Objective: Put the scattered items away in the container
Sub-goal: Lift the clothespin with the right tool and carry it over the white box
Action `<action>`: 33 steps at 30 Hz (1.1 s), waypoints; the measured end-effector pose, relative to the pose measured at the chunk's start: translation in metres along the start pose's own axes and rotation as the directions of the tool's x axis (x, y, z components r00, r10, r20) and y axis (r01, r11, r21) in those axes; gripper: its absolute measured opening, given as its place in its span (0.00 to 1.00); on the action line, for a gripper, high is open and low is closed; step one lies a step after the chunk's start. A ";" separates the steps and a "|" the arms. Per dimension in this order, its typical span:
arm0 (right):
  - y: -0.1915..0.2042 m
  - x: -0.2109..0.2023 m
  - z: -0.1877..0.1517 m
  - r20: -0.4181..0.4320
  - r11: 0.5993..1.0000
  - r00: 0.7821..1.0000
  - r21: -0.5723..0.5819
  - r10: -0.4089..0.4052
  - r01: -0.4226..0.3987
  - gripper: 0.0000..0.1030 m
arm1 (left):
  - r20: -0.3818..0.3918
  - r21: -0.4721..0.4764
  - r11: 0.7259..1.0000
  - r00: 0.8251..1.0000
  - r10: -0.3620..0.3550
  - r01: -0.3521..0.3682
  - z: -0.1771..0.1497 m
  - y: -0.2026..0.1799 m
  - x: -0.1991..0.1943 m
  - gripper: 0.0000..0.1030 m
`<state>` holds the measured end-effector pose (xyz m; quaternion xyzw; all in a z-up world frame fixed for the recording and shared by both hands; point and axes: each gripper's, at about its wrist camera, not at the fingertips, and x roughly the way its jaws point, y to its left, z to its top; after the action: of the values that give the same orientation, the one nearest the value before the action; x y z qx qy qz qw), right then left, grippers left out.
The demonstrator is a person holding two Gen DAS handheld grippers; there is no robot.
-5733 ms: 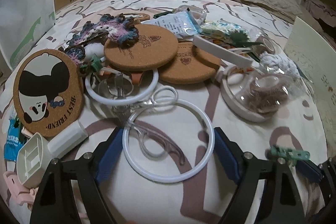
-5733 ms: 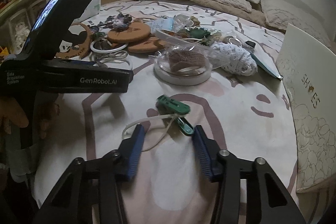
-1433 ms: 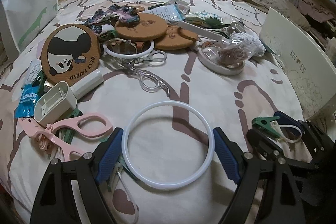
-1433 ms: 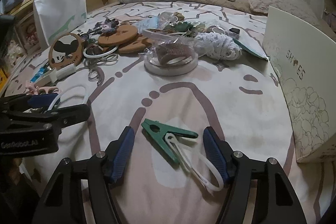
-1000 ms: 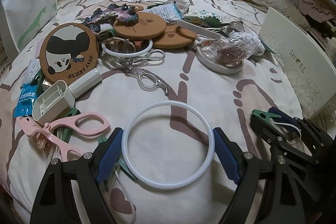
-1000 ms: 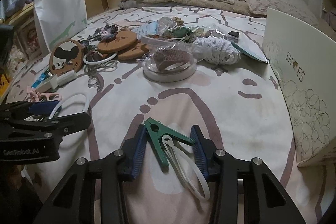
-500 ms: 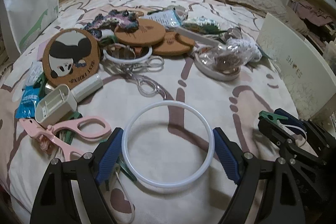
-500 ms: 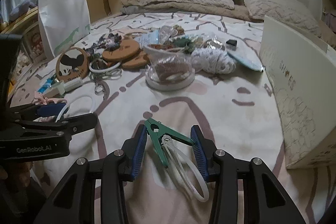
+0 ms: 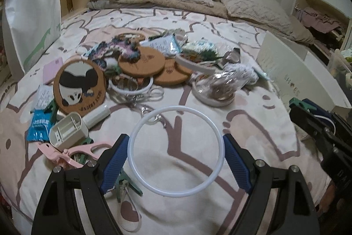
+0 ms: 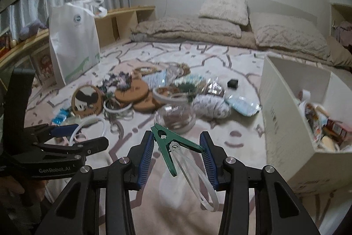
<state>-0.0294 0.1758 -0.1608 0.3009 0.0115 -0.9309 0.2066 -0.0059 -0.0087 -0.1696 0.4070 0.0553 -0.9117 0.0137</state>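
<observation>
My left gripper (image 9: pixel 176 141) is shut on a white plastic ring (image 9: pixel 176 107), its blue pads pressing the ring's two sides above the bed cover. In the right wrist view my right gripper (image 10: pixel 177 143) is shut on a green clip (image 10: pixel 165 142), and a white loop (image 10: pixel 198 180) hangs from the clip. The white shoe box (image 10: pixel 283 124) stands open at the right with several items inside. In the left wrist view the same box (image 9: pixel 292 74) lies beyond the right gripper (image 9: pixel 312 122). The left gripper (image 10: pixel 66 138) with its ring shows low on the left in the right wrist view.
A heap lies mid-bed: a panda coaster (image 9: pixel 79 85), cork coasters (image 9: pixel 140 63), a smaller white ring (image 9: pixel 132 89), a clear bag on a dish (image 9: pixel 217 91). Pink scissors (image 9: pixel 72 151) and a white holder (image 9: pixel 66 129) lie near left. A white paper bag (image 10: pixel 72 43) stands at the left.
Both grippers have risen off the bed cover with the ring and the clip held. The right wrist view now looks into the open box.
</observation>
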 end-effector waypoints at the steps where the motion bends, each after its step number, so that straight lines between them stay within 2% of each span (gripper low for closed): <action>1: -0.001 -0.005 0.004 0.015 1.000 1.000 0.000 -0.003 0.003 0.42 | 0.007 0.000 1.000 1.000 -0.015 0.015 0.003 -0.002 -0.004 0.82; 3: -0.002 -0.014 0.011 0.041 1.000 0.999 -0.002 -0.005 0.005 0.43 | 0.028 0.004 0.999 0.999 -0.045 0.045 0.008 -0.006 -0.013 0.82; 20: -0.029 -0.070 0.063 0.202 0.998 0.979 -0.056 -0.028 0.040 0.42 | 0.189 0.081 0.993 0.977 -0.095 0.081 0.056 -0.049 -0.068 0.82; 29: -0.059 -0.099 0.089 0.281 0.993 0.958 -0.075 -0.064 0.089 0.43 | 0.235 0.125 0.982 0.957 -0.170 0.144 0.078 -0.085 -0.082 0.82; 33: -0.075 -0.116 0.098 0.326 0.989 0.941 -0.083 -0.092 0.126 0.43 | 0.252 0.153 0.975 0.947 -0.199 0.164 0.088 -0.105 -0.085 0.82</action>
<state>-0.0284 0.2740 -0.0231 0.1333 0.0421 -0.9757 0.1690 -0.0214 0.0846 -0.0392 0.2743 0.0308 -0.9570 -0.0896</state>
